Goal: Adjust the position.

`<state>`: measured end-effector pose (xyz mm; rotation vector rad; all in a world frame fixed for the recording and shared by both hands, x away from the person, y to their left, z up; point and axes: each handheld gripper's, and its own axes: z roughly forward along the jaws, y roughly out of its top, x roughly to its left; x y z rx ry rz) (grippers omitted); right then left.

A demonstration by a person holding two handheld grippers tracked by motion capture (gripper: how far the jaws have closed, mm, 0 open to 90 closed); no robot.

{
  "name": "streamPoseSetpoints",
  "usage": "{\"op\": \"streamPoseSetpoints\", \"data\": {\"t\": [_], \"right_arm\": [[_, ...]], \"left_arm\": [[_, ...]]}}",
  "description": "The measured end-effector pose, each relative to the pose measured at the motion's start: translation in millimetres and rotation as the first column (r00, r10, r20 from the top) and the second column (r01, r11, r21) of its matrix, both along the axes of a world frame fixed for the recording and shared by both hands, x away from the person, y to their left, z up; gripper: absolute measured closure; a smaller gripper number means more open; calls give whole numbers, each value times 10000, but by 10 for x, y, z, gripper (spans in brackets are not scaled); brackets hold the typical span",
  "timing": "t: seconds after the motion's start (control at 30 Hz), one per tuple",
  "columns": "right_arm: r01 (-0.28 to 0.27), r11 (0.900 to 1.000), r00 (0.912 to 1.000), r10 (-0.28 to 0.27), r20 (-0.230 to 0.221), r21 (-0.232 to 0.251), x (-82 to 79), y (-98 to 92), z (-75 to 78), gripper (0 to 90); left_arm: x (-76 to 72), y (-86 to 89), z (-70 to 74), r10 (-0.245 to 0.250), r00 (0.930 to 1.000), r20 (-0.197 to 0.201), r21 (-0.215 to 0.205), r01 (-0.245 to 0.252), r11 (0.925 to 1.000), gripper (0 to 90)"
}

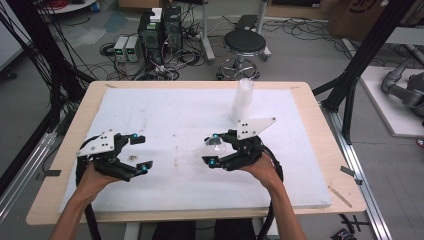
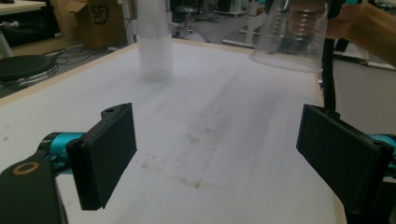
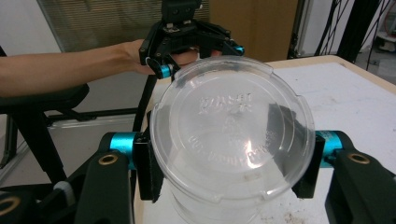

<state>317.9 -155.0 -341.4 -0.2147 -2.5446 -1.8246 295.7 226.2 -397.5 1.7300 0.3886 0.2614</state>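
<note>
My right gripper (image 1: 214, 149) is shut on a clear plastic cup (image 1: 216, 145), held on its side just above the white mat (image 1: 170, 107). In the right gripper view the cup (image 3: 231, 135) shows its round embossed base toward the camera, with a black pad pressed on each side. My left gripper (image 1: 141, 152) hovers open at the left, nothing between its pads (image 2: 105, 154). The left gripper view has the held cup (image 2: 292, 39) at top right. A tall stack of clear cups (image 1: 242, 100) stands upright at the mat's far side, seen also as a blurred stack (image 2: 155, 46).
The mat covers a wooden table (image 1: 320, 135). Beyond its far edge are a black stool (image 1: 244, 44), power supplies and tangled cables (image 1: 150, 42). Black frame posts (image 1: 352, 75) flank the table. Faint brown stains (image 2: 187, 154) mark the mat.
</note>
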Motion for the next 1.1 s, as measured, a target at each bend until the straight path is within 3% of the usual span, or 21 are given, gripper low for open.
{"op": "streamPoseSetpoints", "data": {"t": [0.2,0.33,0.6,0.83,1.1], "right_arm": [[-252,9996,9997,252,-37,110,-15,13,7,419],[-350,9992,9994,351,-34,193,-11,32,0,419],[-528,9978,9985,534,-117,405,-23,85,-18,419],[-607,9954,9980,617,-118,736,-29,107,-41,418],[-753,9921,9970,769,-123,1000,-33,112,-45,418]], "left_arm": [[37,-351,99,-1005,9949,70,-314,1007,9944,120],[39,-629,126,-1648,9862,148,-381,1653,9855,120],[51,-1005,124,-2265,9737,263,-734,2278,9709,120],[44,-1168,108,-2511,9675,305,-914,2528,9632,121],[44,-1209,91,-2680,9630,275,-942,2694,9584,125]]}}
